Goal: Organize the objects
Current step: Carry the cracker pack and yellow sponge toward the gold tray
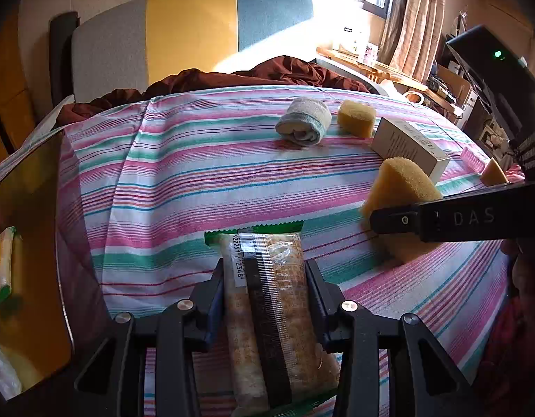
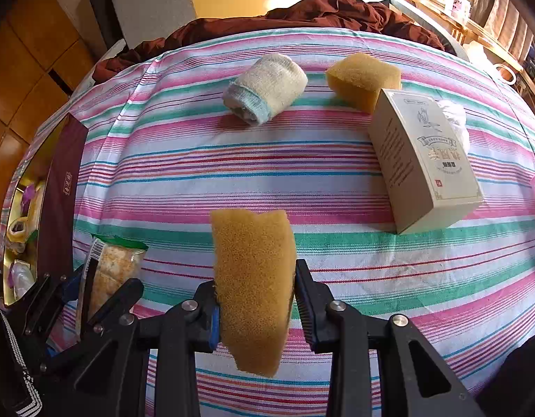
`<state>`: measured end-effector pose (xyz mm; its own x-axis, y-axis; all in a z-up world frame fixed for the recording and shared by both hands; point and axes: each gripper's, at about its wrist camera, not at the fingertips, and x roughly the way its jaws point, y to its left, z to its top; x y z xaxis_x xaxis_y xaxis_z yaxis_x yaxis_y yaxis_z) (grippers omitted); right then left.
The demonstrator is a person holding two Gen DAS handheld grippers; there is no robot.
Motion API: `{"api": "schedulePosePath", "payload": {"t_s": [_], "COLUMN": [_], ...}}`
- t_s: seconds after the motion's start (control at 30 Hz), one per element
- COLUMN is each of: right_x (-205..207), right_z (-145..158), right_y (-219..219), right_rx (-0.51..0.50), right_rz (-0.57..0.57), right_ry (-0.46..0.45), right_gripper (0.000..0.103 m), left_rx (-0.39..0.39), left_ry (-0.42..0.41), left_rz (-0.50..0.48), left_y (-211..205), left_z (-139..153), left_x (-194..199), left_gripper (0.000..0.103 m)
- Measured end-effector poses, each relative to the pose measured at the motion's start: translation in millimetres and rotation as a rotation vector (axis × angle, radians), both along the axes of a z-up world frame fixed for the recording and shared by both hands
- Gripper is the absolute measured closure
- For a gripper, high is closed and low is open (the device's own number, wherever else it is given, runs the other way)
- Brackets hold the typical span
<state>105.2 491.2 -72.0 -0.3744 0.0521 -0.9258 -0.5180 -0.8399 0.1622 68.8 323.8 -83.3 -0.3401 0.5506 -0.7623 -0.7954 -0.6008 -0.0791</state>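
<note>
Two grippers are loaded at the near edge of the striped sheet (image 2: 267, 173). In the left wrist view we see the left gripper (image 1: 265, 295) clamped on a clear-wrapped snack packet (image 1: 267, 278) with a green serrated end, its fingers pressed against both long sides, and the packet standing out past the fingertips over the sheet. In the right wrist view the right gripper (image 2: 255, 299) pinches a yellow sponge (image 2: 253, 278) between its fingers; the sponge stands upright, with its top above the fingertips and its lower end hanging below them. From there the snack packet (image 2: 111, 271) and the left gripper (image 2: 73, 288) show at the near left.

At the left edge of the sheet sits a dark box (image 2: 59, 187) with a gold inner lining, and we can make out several small pale items inside (too distorted to name).

Farther out on the right lies a white carton (image 2: 427, 166) with printed text, on its side. Just beyond it, touching or nearly so, rests a second yellow sponge (image 2: 363, 76). To the left of that sponge, a little apart, lies a rolled white and grey cloth (image 2: 265, 87).

A small pink object (image 1: 472, 160) and a pale wedge (image 1: 493, 173) lie at the far right in the left wrist view. Past the sheet's far edge is a rumpled dark red blanket (image 2: 302, 14).
</note>
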Motion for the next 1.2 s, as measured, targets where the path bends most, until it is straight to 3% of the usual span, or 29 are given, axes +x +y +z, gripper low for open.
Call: {"api": "schedulePosePath", "payload": {"t_s": [0.7, 1.2], "right_x": [-17.4, -24.3], "right_z": [-3.1, -7.9], "right_y": [-32.3, -41.7], "right_rx": [0.059, 0.095], "right_rz": [0.144, 0.162], "right_ry": [-0.017, -0.039], "right_gripper": [0.069, 0.069], "left_rx": [0.100, 0.070], "left_ry": [0.041, 0.050], "left_rz": [0.141, 0.332], "left_y": [-80.3, -148.9], "left_z": [72.6, 72.0], "left_x": [-12.5, -46.9], "left_gripper": [0.061, 0.061]}}
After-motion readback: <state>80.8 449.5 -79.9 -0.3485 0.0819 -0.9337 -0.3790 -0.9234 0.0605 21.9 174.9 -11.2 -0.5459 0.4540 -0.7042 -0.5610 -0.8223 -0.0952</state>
